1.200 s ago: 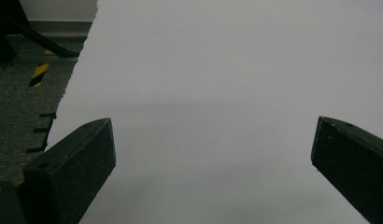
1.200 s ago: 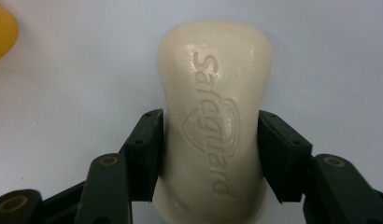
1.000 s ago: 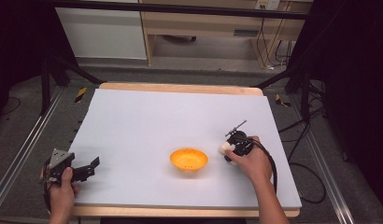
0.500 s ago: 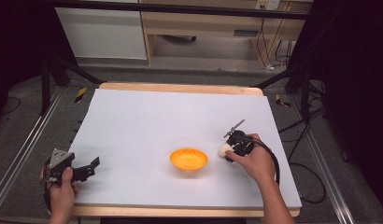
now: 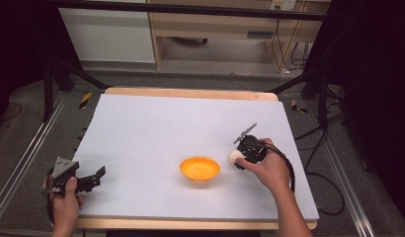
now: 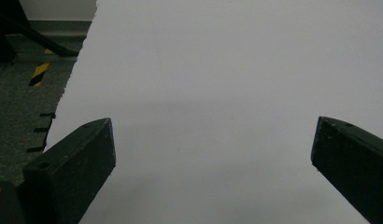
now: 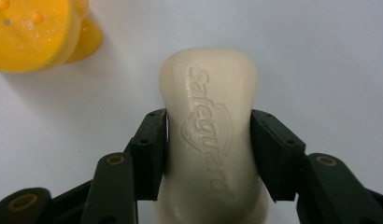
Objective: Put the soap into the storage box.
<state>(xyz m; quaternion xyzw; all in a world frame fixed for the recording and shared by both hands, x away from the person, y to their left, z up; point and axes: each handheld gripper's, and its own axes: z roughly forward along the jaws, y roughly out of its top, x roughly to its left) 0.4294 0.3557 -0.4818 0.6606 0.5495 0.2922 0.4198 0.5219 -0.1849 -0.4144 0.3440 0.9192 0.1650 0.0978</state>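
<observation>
Right gripper (image 5: 238, 157): jaws clamped on both long sides of the cream soap bar (image 7: 210, 135), which fills the centre of the right gripper view. In the high view, the soap sits right of centre, just beside the orange dish (image 5: 200, 169). Left gripper (image 5: 94, 177): jaws wide apart, nothing between them, lower left over the white table (image 5: 190, 123).

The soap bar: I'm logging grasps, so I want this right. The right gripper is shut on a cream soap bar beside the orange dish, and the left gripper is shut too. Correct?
Not quite. The left gripper is open: the left gripper view shows its jaws wide apart over bare table. The rest holds: the right gripper is shut on the cream soap bar beside the orange dish.
</observation>
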